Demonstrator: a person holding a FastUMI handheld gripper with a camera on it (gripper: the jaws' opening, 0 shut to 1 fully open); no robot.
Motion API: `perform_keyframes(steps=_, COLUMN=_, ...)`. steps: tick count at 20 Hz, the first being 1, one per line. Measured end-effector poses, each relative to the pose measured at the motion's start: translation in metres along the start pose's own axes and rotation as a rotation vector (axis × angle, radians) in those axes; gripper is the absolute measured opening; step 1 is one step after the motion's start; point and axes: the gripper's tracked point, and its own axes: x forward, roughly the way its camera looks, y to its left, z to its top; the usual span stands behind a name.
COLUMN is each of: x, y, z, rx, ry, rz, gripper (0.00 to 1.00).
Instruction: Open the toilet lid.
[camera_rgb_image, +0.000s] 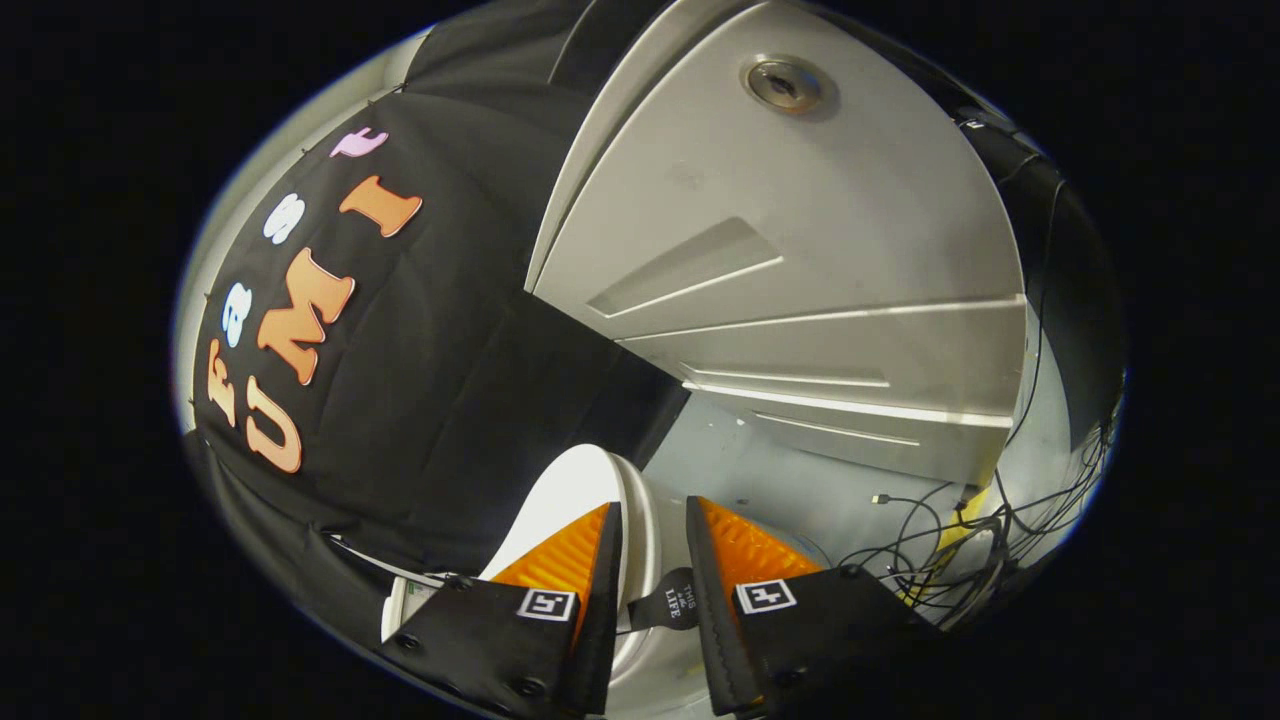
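Two tool (652, 560) fingers parted, straddling white toilet lid (570, 500) rim, black strap (672, 605) between.

Gripper (652, 560) jaws slightly parted.

Beside the booth's black cloth wall (430, 400) we see a large pale grey moulded plastic panel (800, 270) with raised ribs. A round metal fitting (785, 85) sits near the panel's far end. By the panel's near corner, a tangle of thin black cables (960, 540) lies on the pale floor (760, 470).
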Motion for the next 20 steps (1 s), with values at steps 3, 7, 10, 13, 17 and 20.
perform_keyframes(steps=3, x=-0.001, y=0.007, z=-0.002, rx=0.033, ry=0.009, rz=0.035, gripper=0.44)
perform_keyframes(steps=7, x=-0.004, y=0.006, z=-0.007, rx=0.031, ry=0.035, rz=0.035, gripper=0.45)
perform_keyframes(steps=10, x=-0.009, y=-0.001, z=-0.015, rx=-0.078, ry=0.01, rz=-0.038, gripper=0.45)
perform_keyframes(steps=13, x=-0.005, y=-0.02, z=-0.012, rx=-0.181, ry=-0.063, rz=-0.147, gripper=0.45)
perform_keyframes(steps=17, x=-0.008, y=-0.027, z=-0.031, rx=-0.084, ry=0.057, rz=-0.15, gripper=0.54)
perform_keyframes(steps=20, x=-0.008, y=-0.023, z=-0.044, rx=-0.037, ry=0.117, rz=-0.124, gripper=0.68)
